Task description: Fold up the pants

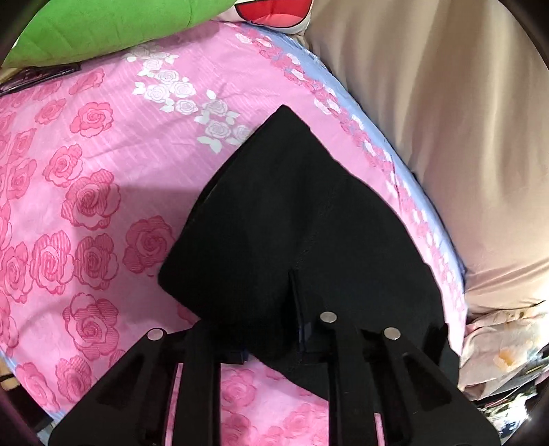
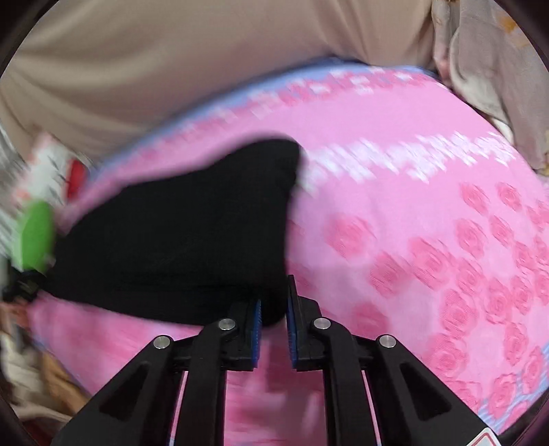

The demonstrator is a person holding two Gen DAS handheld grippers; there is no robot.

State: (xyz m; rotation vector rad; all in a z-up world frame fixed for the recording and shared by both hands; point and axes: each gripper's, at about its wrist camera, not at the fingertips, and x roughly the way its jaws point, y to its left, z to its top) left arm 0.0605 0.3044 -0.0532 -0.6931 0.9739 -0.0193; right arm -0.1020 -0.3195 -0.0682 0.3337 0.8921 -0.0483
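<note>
Black pants [image 1: 295, 219] lie on the pink sheet [image 1: 103, 144], their long axis running away from me. My left tongs [image 1: 271, 346] pinch the near edge; my right tongs [image 2: 274, 329], slightly parted, grip the other near corner [image 2: 272, 314].

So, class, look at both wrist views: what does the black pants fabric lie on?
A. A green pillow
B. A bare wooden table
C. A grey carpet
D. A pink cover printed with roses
D: in both views the black pants are spread across the pink rose-print cover, while the green pillow sits apart at the far corner, and no table or carpet shows.
</note>
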